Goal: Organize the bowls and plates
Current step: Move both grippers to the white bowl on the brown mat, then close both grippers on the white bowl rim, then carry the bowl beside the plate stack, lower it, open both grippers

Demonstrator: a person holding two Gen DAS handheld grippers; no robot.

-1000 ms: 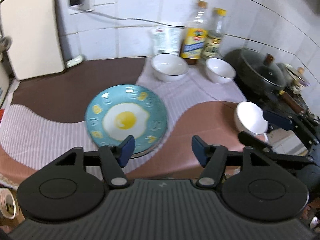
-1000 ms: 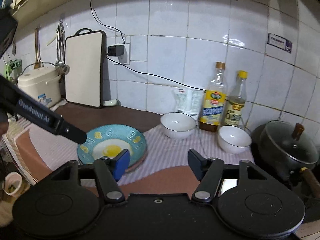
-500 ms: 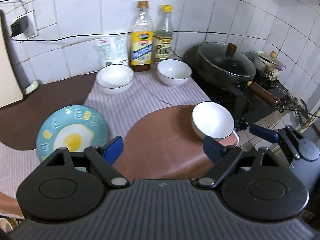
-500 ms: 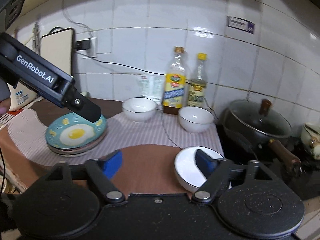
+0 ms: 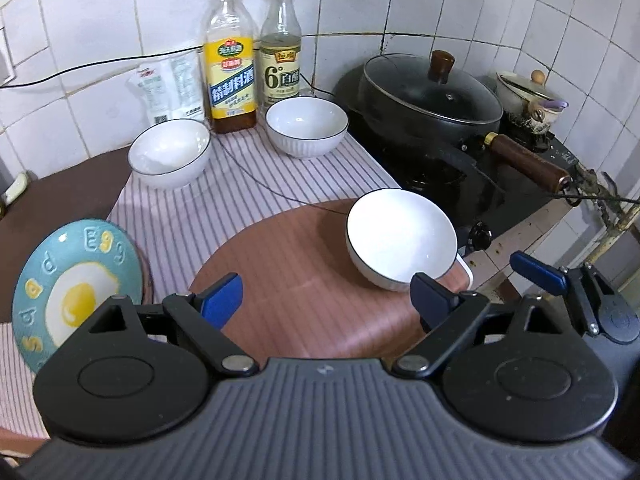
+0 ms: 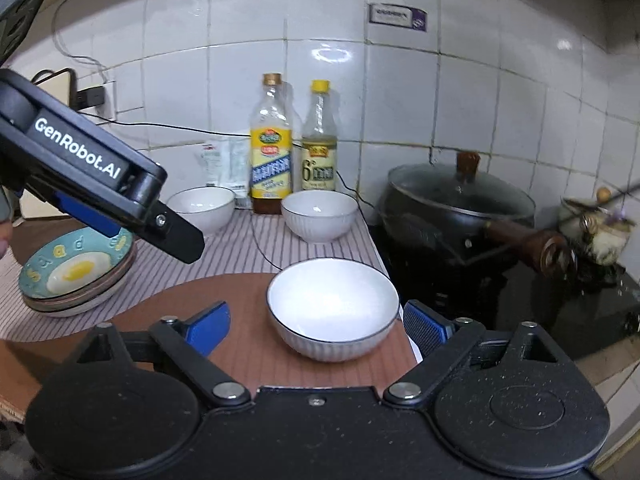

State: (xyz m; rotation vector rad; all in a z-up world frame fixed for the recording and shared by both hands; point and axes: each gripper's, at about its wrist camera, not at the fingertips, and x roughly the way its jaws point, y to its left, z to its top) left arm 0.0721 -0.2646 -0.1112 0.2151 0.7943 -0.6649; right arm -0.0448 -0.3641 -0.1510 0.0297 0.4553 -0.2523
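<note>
Both grippers have just been opening their jaws wider, nothing clamped. The near white bowl (image 6: 333,307) now sits just ahead of the right gripper (image 6: 316,326), between its spread pads; the left gripper (image 5: 326,298) has swung off the egg plate (image 5: 76,294) toward it. A pickup for stacking looks next.

My bench (image 5: 304,292): striped cloth (image 5: 240,200), three bowls (image 5: 400,240), egg plate (image 5: 76,284) on a plate stack, two bottles (image 5: 230,64).

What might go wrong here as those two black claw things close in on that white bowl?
The near bowl sits by the counter's edge next to the stove; a nudge could tip it off. The right gripper, jaws open, just widening, may slip on its curved wall. The left gripper hovers close, so they could collide.
</note>
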